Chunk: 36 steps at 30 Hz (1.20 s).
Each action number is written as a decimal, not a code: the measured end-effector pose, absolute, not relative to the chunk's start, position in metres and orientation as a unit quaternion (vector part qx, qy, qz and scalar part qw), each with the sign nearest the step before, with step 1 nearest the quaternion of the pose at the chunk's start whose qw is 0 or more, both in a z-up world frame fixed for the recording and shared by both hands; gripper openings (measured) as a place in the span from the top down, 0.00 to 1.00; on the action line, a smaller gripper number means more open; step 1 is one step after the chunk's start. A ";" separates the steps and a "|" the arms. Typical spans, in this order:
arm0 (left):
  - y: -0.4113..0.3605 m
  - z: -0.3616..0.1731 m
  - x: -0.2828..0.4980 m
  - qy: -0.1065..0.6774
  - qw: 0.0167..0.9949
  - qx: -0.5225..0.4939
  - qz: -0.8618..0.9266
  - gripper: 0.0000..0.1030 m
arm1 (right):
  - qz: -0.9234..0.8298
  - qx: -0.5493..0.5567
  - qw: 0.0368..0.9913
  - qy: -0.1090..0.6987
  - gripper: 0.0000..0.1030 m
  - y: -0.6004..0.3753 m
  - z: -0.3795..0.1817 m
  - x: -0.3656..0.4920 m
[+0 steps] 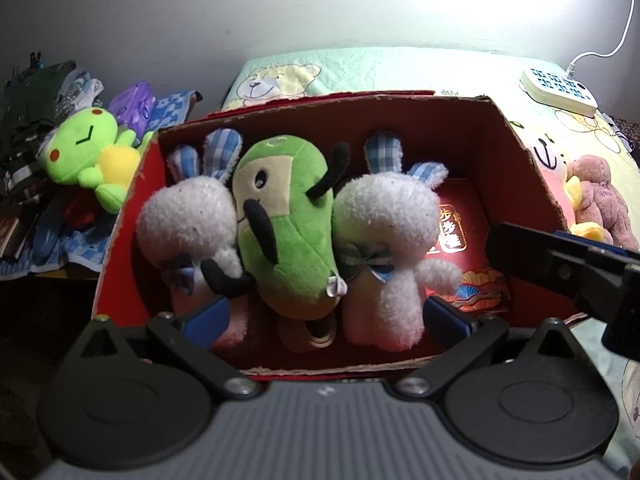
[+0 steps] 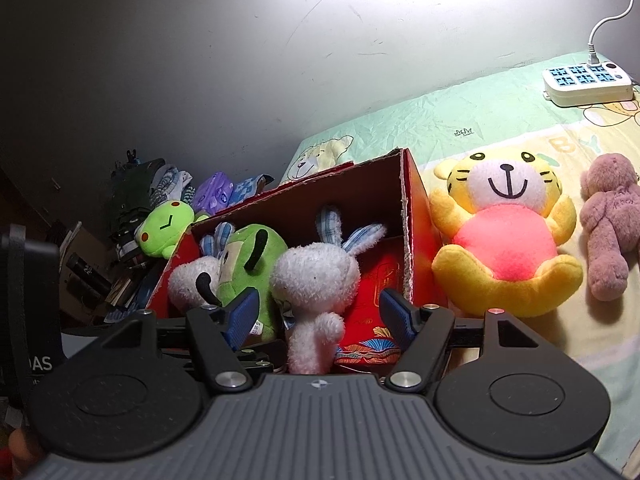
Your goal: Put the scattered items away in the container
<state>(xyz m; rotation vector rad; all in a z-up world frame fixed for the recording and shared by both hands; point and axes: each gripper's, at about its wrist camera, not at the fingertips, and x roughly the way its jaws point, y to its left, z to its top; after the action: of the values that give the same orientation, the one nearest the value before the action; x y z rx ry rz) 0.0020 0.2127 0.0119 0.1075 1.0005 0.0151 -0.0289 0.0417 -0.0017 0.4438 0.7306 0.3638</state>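
A red cardboard box (image 1: 516,136) stands on the bed and holds a green plush (image 1: 286,220) between two white bunnies, a left one (image 1: 188,224) and a right one (image 1: 384,224). My left gripper (image 1: 324,316) is open, its blue pads wide apart at the box's near rim, empty. My right gripper (image 2: 320,314) is open over the box (image 2: 416,216), with the right bunny (image 2: 316,276) between its pads, not pinched. A yellow tiger plush (image 2: 504,232) and a mauve bear (image 2: 610,220) lie on the bed right of the box.
A green frog plush (image 1: 86,148) lies on clutter left of the box. A white power strip (image 2: 586,82) with its cable sits at the far right of the bed sheet (image 2: 460,120). The wall stands behind. The right gripper's body (image 1: 568,268) shows in the left wrist view.
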 end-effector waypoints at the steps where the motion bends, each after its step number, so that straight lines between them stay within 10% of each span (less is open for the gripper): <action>1: 0.212 0.012 0.002 0.481 0.875 0.049 0.013 0.00 | 0.179 0.212 0.893 0.353 0.33 0.041 -0.002 -0.028; 36: 0.094 0.070 -0.023 0.434 0.900 0.030 -0.010 0.01 | 0.216 0.241 0.899 0.295 0.35 -0.092 0.025 -0.059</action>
<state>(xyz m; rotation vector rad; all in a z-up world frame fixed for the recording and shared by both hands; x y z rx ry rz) -0.0232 0.0941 0.0697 0.0623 0.8981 -0.0207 -0.0590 -0.0924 0.0252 0.4988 0.6112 0.4477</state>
